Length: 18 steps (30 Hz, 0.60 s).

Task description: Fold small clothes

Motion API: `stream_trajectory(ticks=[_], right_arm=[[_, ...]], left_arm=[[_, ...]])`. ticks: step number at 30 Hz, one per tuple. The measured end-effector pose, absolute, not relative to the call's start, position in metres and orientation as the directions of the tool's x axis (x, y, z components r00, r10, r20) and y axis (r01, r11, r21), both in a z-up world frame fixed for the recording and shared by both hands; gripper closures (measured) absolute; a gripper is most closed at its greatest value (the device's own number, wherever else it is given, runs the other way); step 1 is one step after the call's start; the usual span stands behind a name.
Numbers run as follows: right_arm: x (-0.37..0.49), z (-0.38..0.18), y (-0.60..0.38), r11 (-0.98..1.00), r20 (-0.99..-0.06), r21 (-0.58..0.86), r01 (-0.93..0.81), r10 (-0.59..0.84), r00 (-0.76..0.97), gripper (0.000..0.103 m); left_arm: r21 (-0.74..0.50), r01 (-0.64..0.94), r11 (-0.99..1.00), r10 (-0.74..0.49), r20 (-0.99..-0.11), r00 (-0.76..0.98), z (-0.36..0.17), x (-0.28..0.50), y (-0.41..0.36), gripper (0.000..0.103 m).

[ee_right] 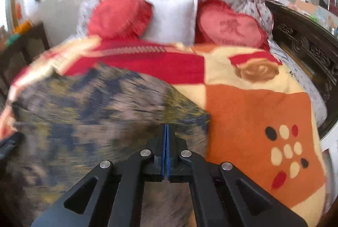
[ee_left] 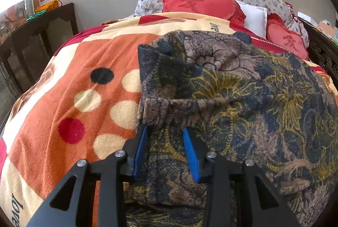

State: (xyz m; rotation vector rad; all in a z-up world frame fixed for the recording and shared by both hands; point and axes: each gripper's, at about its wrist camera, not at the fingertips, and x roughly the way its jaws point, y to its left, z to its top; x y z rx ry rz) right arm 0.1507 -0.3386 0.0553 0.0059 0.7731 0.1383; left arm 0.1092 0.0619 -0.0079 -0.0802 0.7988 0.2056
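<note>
A floral garment (ee_left: 243, 95) in dark blue, tan and yellow lies on the bed blanket (ee_left: 63, 83). A flap with a gathered hem lies folded over it. My left gripper (ee_left: 165, 131) is open, its blue fingers (ee_left: 191, 153) either side of the cloth just below that hem. In the right wrist view the garment (ee_right: 95, 104) is motion-blurred. My right gripper (ee_right: 166, 128) is shut at the garment's right edge; the blur hides whether cloth is pinched between its pads.
The blanket (ee_right: 253, 104) is orange, cream and red with dots. Red heart cushions (ee_left: 200, 2) and a white pillow (ee_right: 173, 15) lie at the headboard. Dark wooden furniture (ee_left: 38, 40) stands to the left, a carved bed frame (ee_right: 306, 49) to the right.
</note>
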Motion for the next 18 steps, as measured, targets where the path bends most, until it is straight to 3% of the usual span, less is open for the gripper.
stream_trajectory(ticks=[3, 6, 18], right_arm=[[0.139, 0.031, -0.325, 0.988, -0.729, 0.070, -0.137, 0.145, 0.670, 0.103], [0.126, 0.010, -0.322, 0.990, -0.676, 0.042, -0.135, 0.127, 0.726, 0.103], [0.125, 0.011, -0.325, 0.989, -0.672, 0.067, -0.134, 0.144, 0.726, 0.102]], left_arm=[[0.001, -0.210, 0.978, 0.147, -0.719, 0.679, -0.008, 0.109, 0.063, 0.065], [-0.006, -0.207, 0.978, 0.140, -0.720, 0.680, -0.008, 0.110, 0.062, 0.065], [-0.016, -0.203, 0.979, 0.129, -0.720, 0.682, -0.008, 0.109, 0.063, 0.065]])
